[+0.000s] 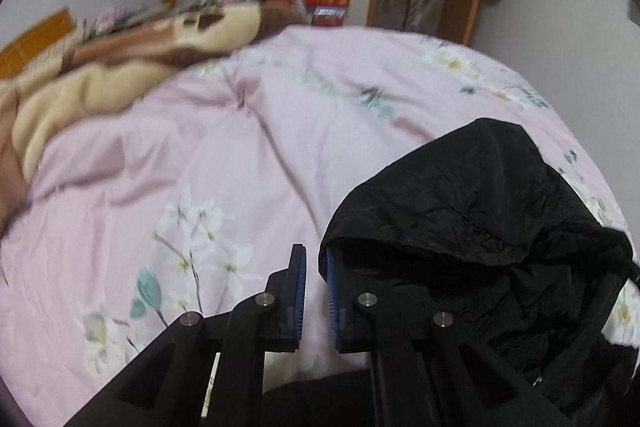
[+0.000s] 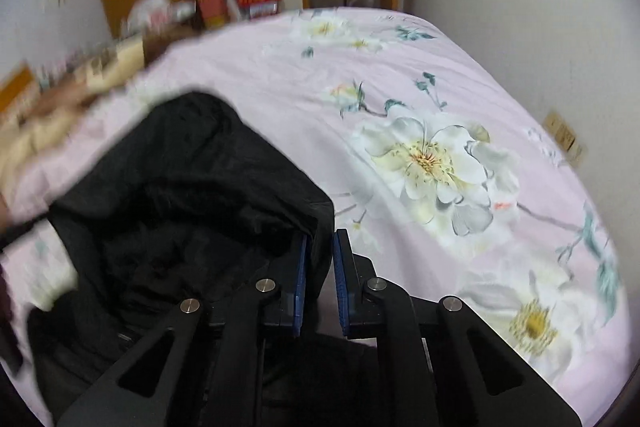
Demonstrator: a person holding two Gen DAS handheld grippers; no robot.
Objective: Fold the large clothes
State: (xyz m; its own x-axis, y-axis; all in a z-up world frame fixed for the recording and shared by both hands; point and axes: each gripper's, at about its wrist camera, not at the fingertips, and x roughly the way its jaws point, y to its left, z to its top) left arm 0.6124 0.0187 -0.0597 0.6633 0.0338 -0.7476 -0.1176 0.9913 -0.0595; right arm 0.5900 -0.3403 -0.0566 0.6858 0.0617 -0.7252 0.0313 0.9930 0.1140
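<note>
Pink floral bedding point(image 1: 224, 131) under a crumpled black hooded jacket point(image 1: 480, 211), seen from both hand-held grippers.

From the left wrist, the jacket is seen lying on the right part of the bed, its thin, shiny fabric heavily creased and the hood gaping toward the camera; a beige plush blanket point(image 1: 80, 95) is heaped at far left. The left gripper point(image 1: 316, 267) is drawn nearly together, pink bedding showing in the narrow gap, the hood's edge just against the right pad. From the right wrist, the jacket point(image 2: 192, 195) fills the lower left, and the right gripper point(image 2: 320, 247) is seen pinching a fold of the hood's rim between its blue pads, beside a large white flower print point(image 2: 432, 163).
</note>
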